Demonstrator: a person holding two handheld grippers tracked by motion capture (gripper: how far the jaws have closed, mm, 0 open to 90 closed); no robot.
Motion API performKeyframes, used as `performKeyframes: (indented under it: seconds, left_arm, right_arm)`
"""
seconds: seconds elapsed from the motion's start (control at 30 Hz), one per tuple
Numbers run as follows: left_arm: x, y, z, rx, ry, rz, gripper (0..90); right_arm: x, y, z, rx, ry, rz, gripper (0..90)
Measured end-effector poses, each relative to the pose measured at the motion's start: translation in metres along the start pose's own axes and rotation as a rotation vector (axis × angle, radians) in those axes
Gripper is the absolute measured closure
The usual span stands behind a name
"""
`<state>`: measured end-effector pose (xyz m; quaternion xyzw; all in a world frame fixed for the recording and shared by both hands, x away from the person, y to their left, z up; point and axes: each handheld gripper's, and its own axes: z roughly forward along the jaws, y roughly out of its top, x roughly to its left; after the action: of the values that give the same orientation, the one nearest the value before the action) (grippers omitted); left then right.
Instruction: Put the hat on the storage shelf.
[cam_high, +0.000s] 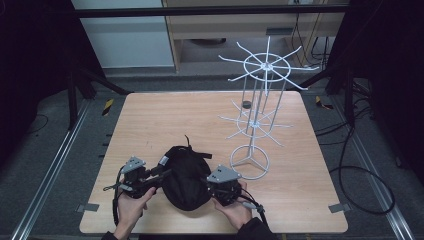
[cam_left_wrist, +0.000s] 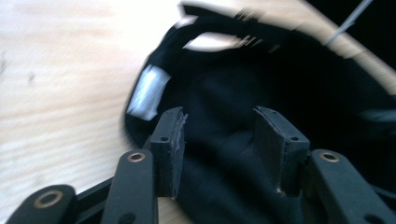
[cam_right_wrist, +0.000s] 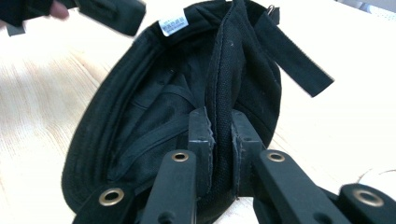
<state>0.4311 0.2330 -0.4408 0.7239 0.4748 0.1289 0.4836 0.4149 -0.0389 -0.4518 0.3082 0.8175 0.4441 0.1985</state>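
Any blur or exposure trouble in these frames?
Left gripper view: motion blur smears the black cap and its white label, and the table is washed out. Right gripper view: cap sharp. High view: dim, dark surroundings.

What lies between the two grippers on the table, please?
The black cap lies between the left gripper and the right gripper, as the high view shows. The right one pinches its edge; the left one's jaws stand apart over it.

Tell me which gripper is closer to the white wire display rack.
Right. The right gripper sits just beside the white wire display rack, near its ring base, clamped on the black cap. The left gripper is on the cap's far side, jaws open.
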Motion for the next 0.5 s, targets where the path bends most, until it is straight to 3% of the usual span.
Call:
performKeyframes:
  seconds: [0.23, 0.5]
  left_arm:
    - [-0.021, 0.012, 0.009, -0.012, -0.066, -0.007, 48.7]
    - [-0.036, 0.018, 0.024, -0.011, -0.089, -0.011, 44.5]
  right_arm:
    - [0.003, -0.002, 0.001, 0.004, 0.002, -0.009, 80.8]
    - [0.003, -0.003, 0.002, 0.004, 0.009, -0.007, 80.8]
